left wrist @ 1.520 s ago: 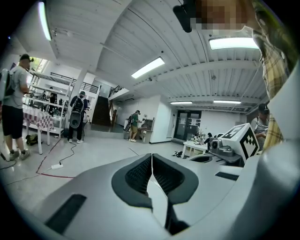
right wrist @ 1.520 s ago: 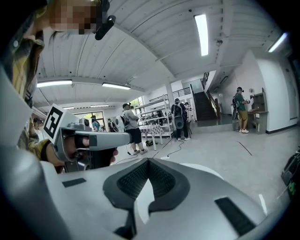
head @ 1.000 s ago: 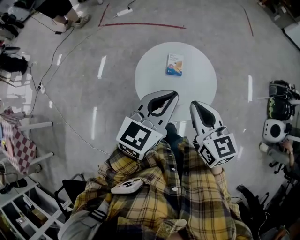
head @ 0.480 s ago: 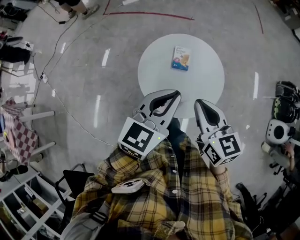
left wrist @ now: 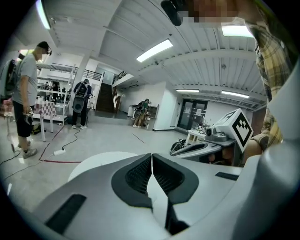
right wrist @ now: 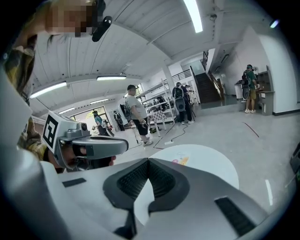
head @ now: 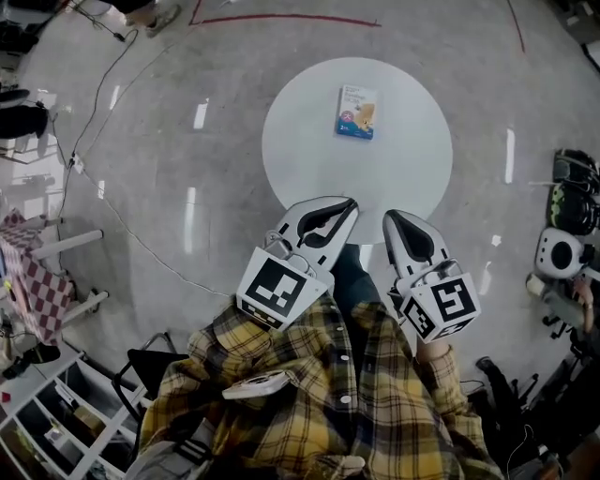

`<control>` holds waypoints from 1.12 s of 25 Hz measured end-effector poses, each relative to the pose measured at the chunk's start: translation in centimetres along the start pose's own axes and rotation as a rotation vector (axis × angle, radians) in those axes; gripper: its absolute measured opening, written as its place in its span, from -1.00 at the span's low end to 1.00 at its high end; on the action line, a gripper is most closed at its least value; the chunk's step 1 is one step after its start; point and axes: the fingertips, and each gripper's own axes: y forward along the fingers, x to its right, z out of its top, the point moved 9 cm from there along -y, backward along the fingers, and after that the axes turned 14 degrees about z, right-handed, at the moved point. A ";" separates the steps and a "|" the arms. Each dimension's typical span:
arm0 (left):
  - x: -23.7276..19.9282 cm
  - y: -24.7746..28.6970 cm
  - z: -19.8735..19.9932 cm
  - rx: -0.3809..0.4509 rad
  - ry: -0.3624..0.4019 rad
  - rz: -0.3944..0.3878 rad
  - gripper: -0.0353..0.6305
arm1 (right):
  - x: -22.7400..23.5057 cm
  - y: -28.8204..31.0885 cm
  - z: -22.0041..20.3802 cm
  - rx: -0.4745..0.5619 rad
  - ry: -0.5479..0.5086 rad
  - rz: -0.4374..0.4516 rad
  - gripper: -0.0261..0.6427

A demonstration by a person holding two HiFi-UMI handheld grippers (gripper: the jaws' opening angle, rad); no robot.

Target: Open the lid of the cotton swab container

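Cotton swab container [head: 356, 112]: one, lying flat on the far half of the round white tabletop [head: 309, 150], well apart from both grippers. Blue edge and a coloured picture on the upper face; print too small to read. Lid not distinguishable from the body at this range. In the right gripper view, reduced to a small coloured patch on the tabletop beyond the jaws. In the left gripper view, hidden behind the gripper's own body.

Left gripper [head: 349, 203]: jaws together, dark ribbed pads meeting at the tip, nothing between them. Tip over the near rim of the tabletop in the head view. Right gripper [head: 388, 217]: jaws likewise closed and empty, tip at the same near rim, just beside the left one. Marker cubes [head: 279, 288]: two, one per gripper, each with a black-and-white square pattern and no lettering.

Yellow plaid shirt [head: 309, 403] fills the lower frame; hands hidden under the cubes. Grey floor [head: 187, 112] with one red tape line [head: 300, 18] near the top edge and a trailing cable [head: 97, 98]. Bystanders [left wrist: 26, 98] in both gripper views, the distant ones too small to count reliably.
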 end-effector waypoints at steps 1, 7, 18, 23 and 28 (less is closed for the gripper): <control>-0.1 0.3 -0.5 -0.007 0.001 -0.006 -0.82 | 0.2 0.1 -0.4 -0.007 0.006 -0.002 -0.87; -0.3 2.1 -3.9 -0.032 0.007 -0.015 -0.82 | 1.7 0.8 -3.1 -0.044 0.029 -0.032 -0.87; -0.9 4.7 -9.3 -0.083 -0.001 -0.018 -0.82 | 3.3 1.9 -7.0 -0.086 0.116 -0.077 -0.88; -1.0 5.0 -10.2 -0.077 -0.005 -0.035 -0.81 | 3.3 2.2 -7.8 -0.097 0.132 -0.080 -0.87; -1.5 5.6 -10.8 -0.083 -0.005 -0.049 -0.80 | 3.7 2.3 -7.9 -0.097 0.138 -0.088 -0.87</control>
